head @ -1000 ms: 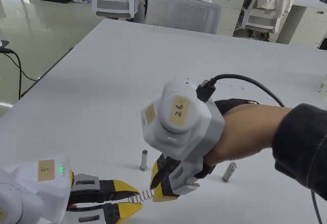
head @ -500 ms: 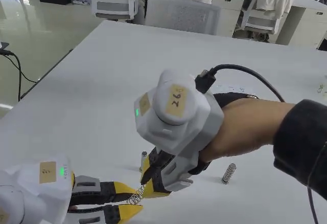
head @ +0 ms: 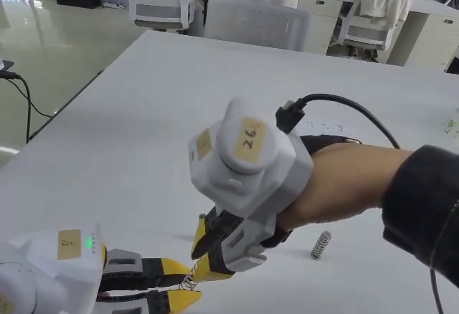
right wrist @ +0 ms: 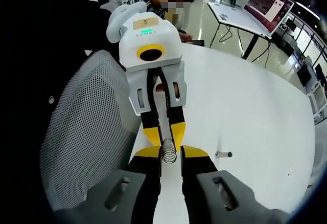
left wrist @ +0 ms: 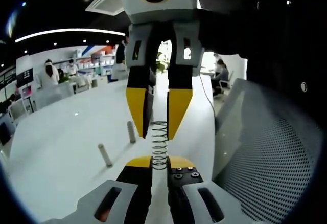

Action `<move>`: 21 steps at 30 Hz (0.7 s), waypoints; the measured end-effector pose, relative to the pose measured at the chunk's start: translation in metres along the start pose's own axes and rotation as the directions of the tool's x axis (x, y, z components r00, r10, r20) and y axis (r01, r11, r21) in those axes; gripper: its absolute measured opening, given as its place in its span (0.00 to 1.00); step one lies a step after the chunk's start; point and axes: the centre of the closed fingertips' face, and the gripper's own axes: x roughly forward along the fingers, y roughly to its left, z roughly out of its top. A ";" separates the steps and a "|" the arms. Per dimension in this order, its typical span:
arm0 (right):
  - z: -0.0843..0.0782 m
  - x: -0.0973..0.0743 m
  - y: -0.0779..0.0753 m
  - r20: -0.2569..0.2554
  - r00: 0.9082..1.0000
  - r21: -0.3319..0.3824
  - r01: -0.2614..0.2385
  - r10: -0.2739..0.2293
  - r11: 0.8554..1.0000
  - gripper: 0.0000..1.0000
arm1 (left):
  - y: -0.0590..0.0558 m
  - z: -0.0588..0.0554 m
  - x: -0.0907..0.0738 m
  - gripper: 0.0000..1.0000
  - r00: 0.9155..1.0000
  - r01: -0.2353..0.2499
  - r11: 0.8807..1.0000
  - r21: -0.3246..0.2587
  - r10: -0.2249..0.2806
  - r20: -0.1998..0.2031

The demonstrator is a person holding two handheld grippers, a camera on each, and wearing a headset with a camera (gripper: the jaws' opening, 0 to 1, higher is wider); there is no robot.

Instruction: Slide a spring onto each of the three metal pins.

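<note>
The left tongs [left wrist: 159,163] are closed on the lower end of a spring [left wrist: 160,143]. In the left gripper view the coil rises straight from their yellow tips. The right tongs [right wrist: 171,155] meet it nose to nose from the far side. Their yellow tips press against both sides of the spring's other end, so the spring is clamped at both ends and bridges the small gap between the two tools. In the right gripper view the spring shows end-on as a ring between that tool's tips.

In the head view the pair sits low over the near part of the white counter [head: 179,113]. The person's right hand [head: 337,185] wraps the right tool, and a black cable [head: 344,110] arcs off its back.

A metal pin [left wrist: 132,131] stands upright on the counter just left of the held spring in the left gripper view. A second metal pin [left wrist: 104,155] stands nearer and further left, apart from the first. Both are bare.

A loose spring [head: 321,245] lies on the counter to the right of the right tool, below the wrist and well apart from the held one. A grey mesh chair back [right wrist: 82,132] shows at the left of the right gripper view.
</note>
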 end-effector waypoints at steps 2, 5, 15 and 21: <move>-0.001 0.001 0.000 0.004 1.000 0.009 -0.003 0.003 1.000 0.13 | 0.000 0.000 0.000 0.02 1.000 0.001 1.000 0.001 -0.001 0.001; -0.003 0.002 0.000 0.011 1.000 0.025 -0.009 0.009 1.000 0.14 | 0.001 0.001 0.000 0.02 1.000 -0.002 1.000 0.000 0.002 0.005; -0.007 0.008 0.002 0.032 0.999 0.058 -0.018 0.016 0.998 0.12 | 0.002 0.006 0.000 0.02 1.000 -0.008 1.000 0.004 0.008 0.027; -0.008 0.009 0.000 0.046 0.999 0.082 -0.023 0.019 0.996 0.09 | 0.003 0.010 0.000 0.02 0.999 -0.012 1.000 -0.004 0.012 0.045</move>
